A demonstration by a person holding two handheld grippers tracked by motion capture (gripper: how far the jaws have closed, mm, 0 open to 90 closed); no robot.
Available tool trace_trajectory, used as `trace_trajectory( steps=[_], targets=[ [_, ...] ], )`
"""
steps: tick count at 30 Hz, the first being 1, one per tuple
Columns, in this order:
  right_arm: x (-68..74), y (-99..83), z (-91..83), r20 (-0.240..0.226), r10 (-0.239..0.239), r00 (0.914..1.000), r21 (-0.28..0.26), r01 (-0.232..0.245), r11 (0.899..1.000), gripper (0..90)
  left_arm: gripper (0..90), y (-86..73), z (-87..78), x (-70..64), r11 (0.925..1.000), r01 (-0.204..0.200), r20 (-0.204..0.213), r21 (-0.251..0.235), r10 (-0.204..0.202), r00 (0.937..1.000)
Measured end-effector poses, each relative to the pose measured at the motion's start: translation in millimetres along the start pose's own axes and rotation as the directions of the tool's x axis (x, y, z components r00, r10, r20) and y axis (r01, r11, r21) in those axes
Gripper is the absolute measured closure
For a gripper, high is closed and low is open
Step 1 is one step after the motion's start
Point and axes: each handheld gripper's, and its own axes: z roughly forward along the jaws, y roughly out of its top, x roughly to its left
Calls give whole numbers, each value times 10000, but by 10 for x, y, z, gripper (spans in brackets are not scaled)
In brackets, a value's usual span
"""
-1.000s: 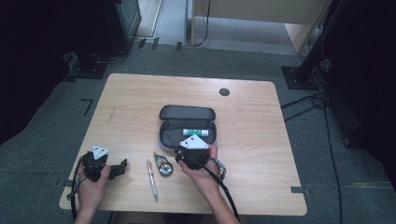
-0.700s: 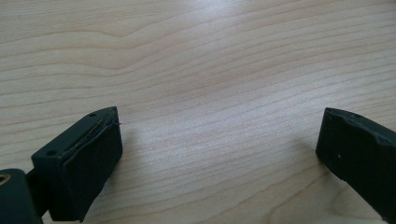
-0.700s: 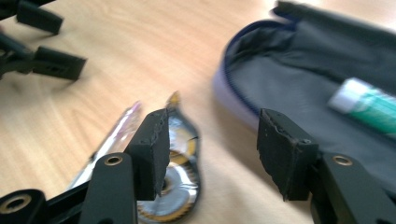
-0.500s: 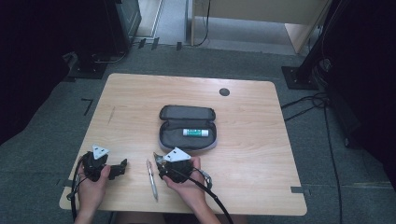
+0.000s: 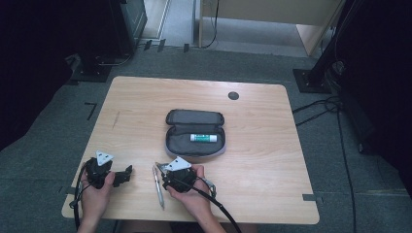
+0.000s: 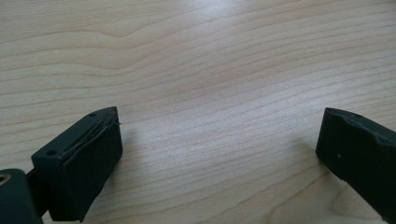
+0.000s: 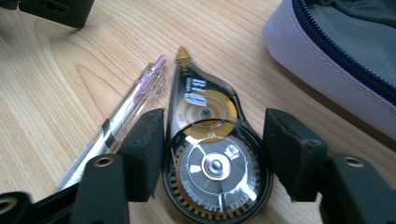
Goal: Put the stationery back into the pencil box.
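A smoky-clear correction tape dispenser (image 7: 210, 158) lies flat on the wooden table (image 5: 262, 160), its tip pointing away from me. My right gripper (image 7: 217, 149) is open and straddles it closely, one jaw at each side of its round body. A clear pen (image 7: 126, 114) lies just left of the dispenser. In the high view the right gripper (image 5: 167, 171) sits near the front edge, beside the pen (image 5: 158, 187). My left gripper (image 6: 219, 154) is open over bare wood, at the table's front left (image 5: 127, 174).
An open grey pencil case (image 5: 195, 116) lies mid-table with a green-and-white glue stick (image 5: 203, 138) inside; its pale edge (image 7: 327, 84) is close on the right of the dispenser. A round cable hole (image 5: 233, 95) is at the back.
My right gripper has moved left and toward me from the pencil case's front edge and now sits over the correction tape. The left gripper has stayed put.
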Motion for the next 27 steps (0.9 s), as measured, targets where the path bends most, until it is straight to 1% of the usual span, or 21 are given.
trace_trajectory(
  steps=[5,9,11,12,16,18,20,22,27],
  targets=[
    [-63,-37,-34,-355,-296,9989,-96,293,9995,416,6,0,0,0,10000,-1,0,3,1,10000],
    [-121,-111,-92,-411,-311,9987,-255,300,9992,414,6,0,-2,2,10000,-33,2,28,33,10000],
    [-153,-147,-132,-403,-294,9988,-250,284,9993,409,6,0,-2,2,10000,-28,1,25,28,10000],
    [-166,-157,-140,-444,-363,9984,-271,352,9990,406,6,0,-2,2,10000,-29,1,21,29,10000],
    [-188,-170,-151,-531,-510,9973,-180,501,9986,317,6,0,-2,2,10000,-30,1,23,30,10000],
    [-181,-162,-139,-522,-475,9975,-101,470,9988,258,7,0,-2,1,10000,-36,1,27,36,10000],
    [-182,-164,-138,-472,-427,9980,-38,426,9991,223,6,0,-2,1,10000,-48,9,28,48,10000],
    [-193,-177,-152,-410,-420,9983,-14,420,9991,212,6,-1,-1,-3,10000,-17,19,0,17,10000],
    [-206,-206,-184,-459,-459,9979,-28,458,9989,221,7,-1,0,-2,10000,-28,26,2,28,10000]
  ],
)
